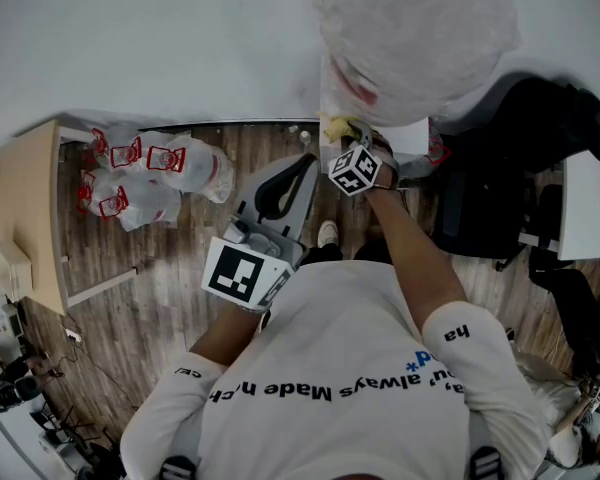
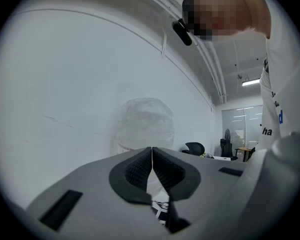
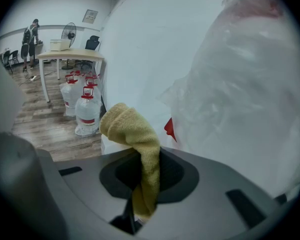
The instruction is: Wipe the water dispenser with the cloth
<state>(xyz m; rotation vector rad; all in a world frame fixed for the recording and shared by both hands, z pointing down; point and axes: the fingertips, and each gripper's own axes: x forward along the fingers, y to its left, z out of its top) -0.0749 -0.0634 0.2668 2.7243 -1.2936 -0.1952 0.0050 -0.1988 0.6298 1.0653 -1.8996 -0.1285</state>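
At the wall, the white water dispenser (image 1: 410, 28) with its plastic-wrapped bottle fills my head view, where my right hand-held gripper (image 3: 142, 169) pinches a folded yellow terry cloth (image 3: 132, 134) just beside that bottle, while my left hand-held gripper (image 2: 152, 159), jaws pressed together and empty, hangs nearer my body.

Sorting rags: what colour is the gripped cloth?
The cloth is yellow; right gripper view shows it best.
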